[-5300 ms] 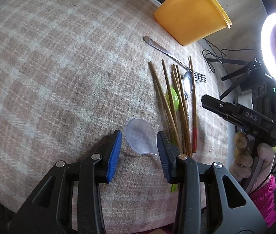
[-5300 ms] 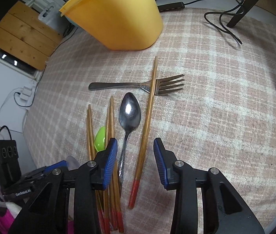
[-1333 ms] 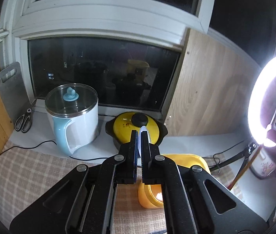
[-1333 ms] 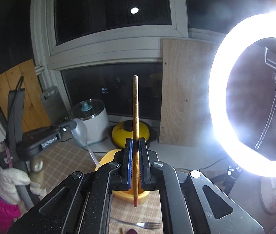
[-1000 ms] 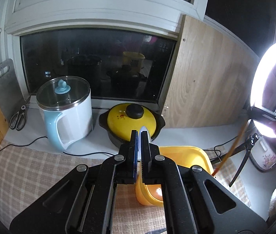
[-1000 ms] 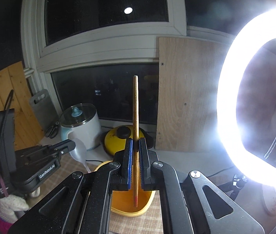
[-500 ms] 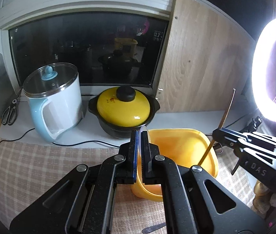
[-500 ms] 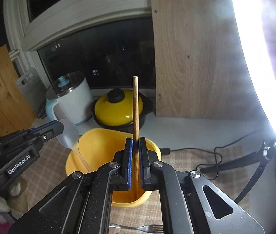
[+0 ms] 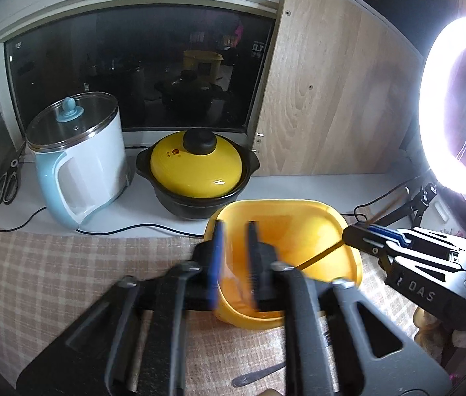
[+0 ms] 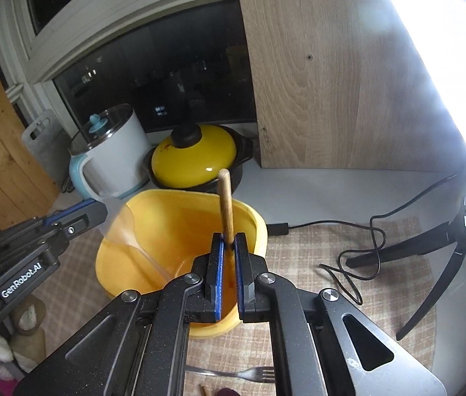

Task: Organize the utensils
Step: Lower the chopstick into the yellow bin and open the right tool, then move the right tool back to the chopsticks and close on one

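Your right gripper (image 10: pixel 228 265) pinched a round wooden chopstick (image 10: pixel 225 204) between its blue pads, the stick upright with its blunt top end toward the camera and its lower part running down inside the yellow plastic tub (image 10: pixel 167 217); in the left wrist view the same chopstick (image 9: pixel 323 253) slanted from your right gripper (image 9: pixel 355 238) over the tub's right rim into the yellow plastic tub (image 9: pixel 298 217). Your left gripper (image 9: pixel 233 257) was motion-blurred, its fingers spread with a visible gap above the tub's near-left rim. In the right wrist view your left gripper (image 10: pixel 96 213) sat at the tub's left rim, and a clear plastic spoon (image 10: pixel 130 234) leaned from beside its tip down into the tub; whether the pads touched it, you cannot tell. The chopstick's bottom end was hidden behind your right gripper's pads. The tub stood on a beige checked tablecloth (image 10: pixel 305 254). A steel fork (image 10: pixel 242 373) lay on the cloth below the right gripper, partly cut off, and a steel handle end (image 9: pixel 256 374) showed under the left one. Behind the tub, just beside its far rim, stood a black pot with yellow lid (image 9: pixel 198 175) and a white-and-blue electric kettle (image 9: pixel 77 161) on a white sill. A bright ring light (image 9: pixel 444 109) washed out the right edge, its black tripod legs (image 10: pixel 430 244) and a black cable (image 10: pixel 358 250) on the cloth right of the tub. Bare cloth lay left of the tub.
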`<control>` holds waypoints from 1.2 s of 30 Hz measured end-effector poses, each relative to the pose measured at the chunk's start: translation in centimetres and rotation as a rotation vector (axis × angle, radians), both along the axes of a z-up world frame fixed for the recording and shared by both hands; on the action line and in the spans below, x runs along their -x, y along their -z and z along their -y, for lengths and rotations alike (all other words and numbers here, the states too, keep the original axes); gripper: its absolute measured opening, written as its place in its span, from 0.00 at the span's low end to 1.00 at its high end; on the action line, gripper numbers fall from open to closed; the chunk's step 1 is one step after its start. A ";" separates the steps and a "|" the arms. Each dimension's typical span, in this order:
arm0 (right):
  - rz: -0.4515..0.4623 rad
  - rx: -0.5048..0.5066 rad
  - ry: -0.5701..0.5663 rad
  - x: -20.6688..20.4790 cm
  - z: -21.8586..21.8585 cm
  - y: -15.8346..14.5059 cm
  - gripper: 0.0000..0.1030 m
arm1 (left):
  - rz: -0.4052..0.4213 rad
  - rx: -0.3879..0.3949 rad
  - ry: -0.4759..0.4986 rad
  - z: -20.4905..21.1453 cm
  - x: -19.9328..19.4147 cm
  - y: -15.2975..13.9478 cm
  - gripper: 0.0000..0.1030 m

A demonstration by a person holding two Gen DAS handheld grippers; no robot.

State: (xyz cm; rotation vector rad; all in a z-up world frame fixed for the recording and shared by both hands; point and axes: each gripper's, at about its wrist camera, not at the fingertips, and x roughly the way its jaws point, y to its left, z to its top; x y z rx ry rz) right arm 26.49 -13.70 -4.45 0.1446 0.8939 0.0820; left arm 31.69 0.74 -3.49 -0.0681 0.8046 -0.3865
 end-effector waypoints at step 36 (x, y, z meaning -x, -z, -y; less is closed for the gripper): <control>-0.072 -0.138 -0.174 11.7 7.2 3.3 0.46 | -0.093 0.024 -0.107 -2.7 15.7 2.6 0.49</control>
